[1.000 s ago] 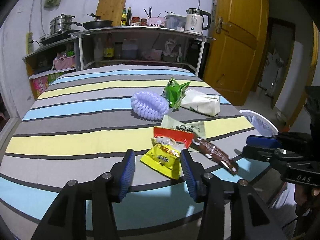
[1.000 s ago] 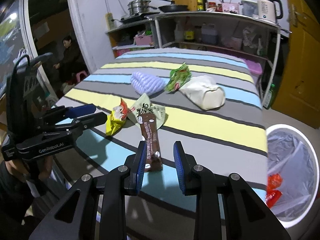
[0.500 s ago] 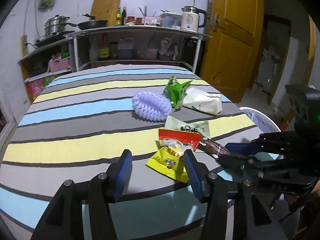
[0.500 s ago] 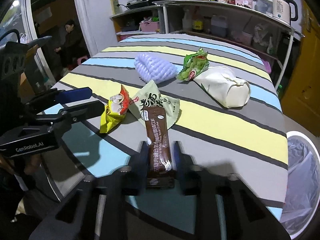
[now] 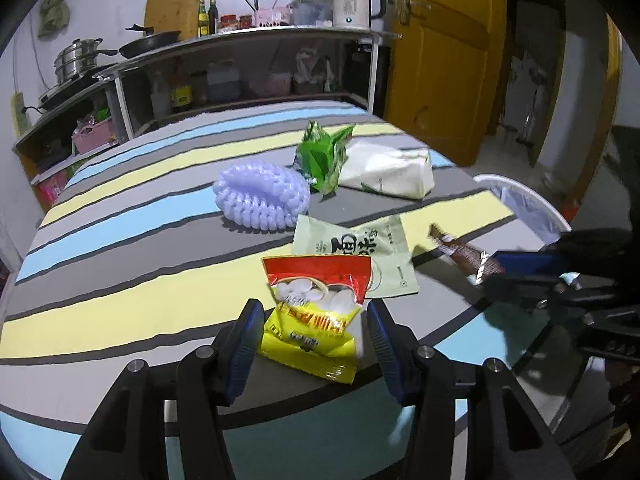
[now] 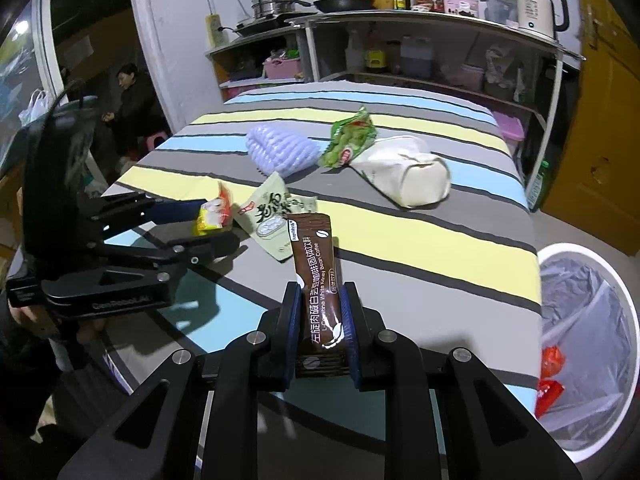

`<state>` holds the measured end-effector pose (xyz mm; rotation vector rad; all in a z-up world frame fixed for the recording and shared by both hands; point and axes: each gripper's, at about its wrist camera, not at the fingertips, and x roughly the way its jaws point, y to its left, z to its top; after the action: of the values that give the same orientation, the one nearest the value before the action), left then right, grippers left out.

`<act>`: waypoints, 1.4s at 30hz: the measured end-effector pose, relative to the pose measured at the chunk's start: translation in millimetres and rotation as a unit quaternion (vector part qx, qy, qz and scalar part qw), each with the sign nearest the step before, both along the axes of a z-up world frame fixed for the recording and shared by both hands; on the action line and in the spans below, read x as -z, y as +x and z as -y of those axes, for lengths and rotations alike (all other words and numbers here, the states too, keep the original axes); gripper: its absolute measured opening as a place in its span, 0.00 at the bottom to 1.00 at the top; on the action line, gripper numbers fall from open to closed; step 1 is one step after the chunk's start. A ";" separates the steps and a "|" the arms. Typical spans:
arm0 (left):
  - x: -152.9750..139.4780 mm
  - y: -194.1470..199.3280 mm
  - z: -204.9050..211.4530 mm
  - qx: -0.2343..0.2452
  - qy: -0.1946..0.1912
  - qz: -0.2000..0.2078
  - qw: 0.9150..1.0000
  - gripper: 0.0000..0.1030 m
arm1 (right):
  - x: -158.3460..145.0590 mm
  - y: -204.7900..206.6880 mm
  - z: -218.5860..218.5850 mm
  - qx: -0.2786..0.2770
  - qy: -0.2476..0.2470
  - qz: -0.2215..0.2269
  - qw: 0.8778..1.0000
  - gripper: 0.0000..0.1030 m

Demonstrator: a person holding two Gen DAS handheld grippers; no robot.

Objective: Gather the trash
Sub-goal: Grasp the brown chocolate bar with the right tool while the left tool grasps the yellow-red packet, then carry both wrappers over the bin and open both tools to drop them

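Observation:
My left gripper (image 5: 314, 330) is open around a yellow and red snack packet (image 5: 316, 312) that lies on the striped table (image 5: 140, 248); the blue pads stand just off its sides. My right gripper (image 6: 320, 316) is shut on a brown coffee sachet (image 6: 318, 276), lifted off the table; the sachet also shows in the left wrist view (image 5: 464, 254). A pale green wrapper (image 5: 356, 254), a crumpled green wrapper (image 5: 322, 156) and a white tissue pack (image 5: 390, 170) lie further back.
A purple bristly brush (image 5: 262, 196) lies mid-table. A white bin with a plastic liner (image 6: 588, 320) stands off the table's right edge, with red wrappers (image 6: 550, 376) inside. Shelves with kitchenware (image 6: 400, 40) stand behind. A person (image 6: 132, 104) sits at far left.
My right gripper closed on the brown sachet and raised it. My left gripper moved forward so the yellow packet now lies between its pads.

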<state>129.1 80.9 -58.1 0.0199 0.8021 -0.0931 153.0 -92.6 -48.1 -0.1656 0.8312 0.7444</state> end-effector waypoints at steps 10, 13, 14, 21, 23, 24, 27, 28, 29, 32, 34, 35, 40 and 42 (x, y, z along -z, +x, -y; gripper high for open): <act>-6.3 -8.9 1.9 -0.016 -0.006 0.016 1.000 0.31 | -7.2 -3.1 22.3 0.025 0.016 0.007 1.000 0.21; -10.7 -13.5 4.1 -0.017 -0.011 0.024 1.000 0.31 | -10.2 -4.4 28.6 0.034 0.019 0.012 0.999 0.21; -12.6 -15.0 5.5 -0.016 -0.013 0.027 0.999 0.31 | -11.5 -5.0 31.4 0.038 0.021 0.013 0.999 0.21; -31.2 -24.0 23.0 -0.002 -0.031 0.049 0.998 0.30 | -18.9 -9.1 50.3 0.061 0.030 0.022 0.997 0.21; -35.5 -23.6 29.8 0.004 -0.033 0.052 0.998 0.30 | -21.0 -9.5 57.2 0.071 0.032 0.025 0.997 0.21; -37.4 -23.3 33.4 0.006 -0.035 0.054 0.998 0.30 | -21.3 -9.0 60.0 0.074 0.033 0.025 0.996 0.21; -42.0 -22.0 45.3 0.015 -0.040 0.059 0.997 0.30 | -25.2 -10.0 71.6 0.089 0.036 0.030 0.995 0.21; -44.4 -21.4 50.8 0.021 -0.041 0.061 0.997 0.30 | -26.0 -10.6 74.2 0.091 0.037 0.032 0.995 0.21; -45.6 -21.0 55.4 0.026 -0.041 0.063 0.997 0.30 | -28.0 -11.3 78.9 0.097 0.038 0.035 0.994 0.21; -51.6 -18.0 70.8 0.043 -0.042 0.069 0.996 0.30 | -32.8 -12.3 90.7 0.110 0.041 0.042 0.992 0.21; -54.8 -16.0 80.5 0.053 -0.043 0.072 0.995 0.30 | -35.4 -13.1 98.2 0.119 0.042 0.046 0.991 0.21; -56.6 -14.2 85.8 0.059 -0.045 0.073 0.995 0.30 | -36.5 -12.9 102.6 0.124 0.042 0.047 0.990 0.21; -62.3 -4.4 111.8 0.086 -0.049 0.076 0.992 0.30 | -40.2 -11.5 125.9 0.150 0.045 0.052 0.986 0.21; -62.8 -0.7 122.1 0.095 -0.050 0.076 0.991 0.30 | -40.6 -10.0 134.3 0.161 0.045 0.052 0.985 0.21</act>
<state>128.4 -41.2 4.7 0.0080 0.6402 -0.3090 143.0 -226.9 -7.5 0.0123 0.7019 0.4632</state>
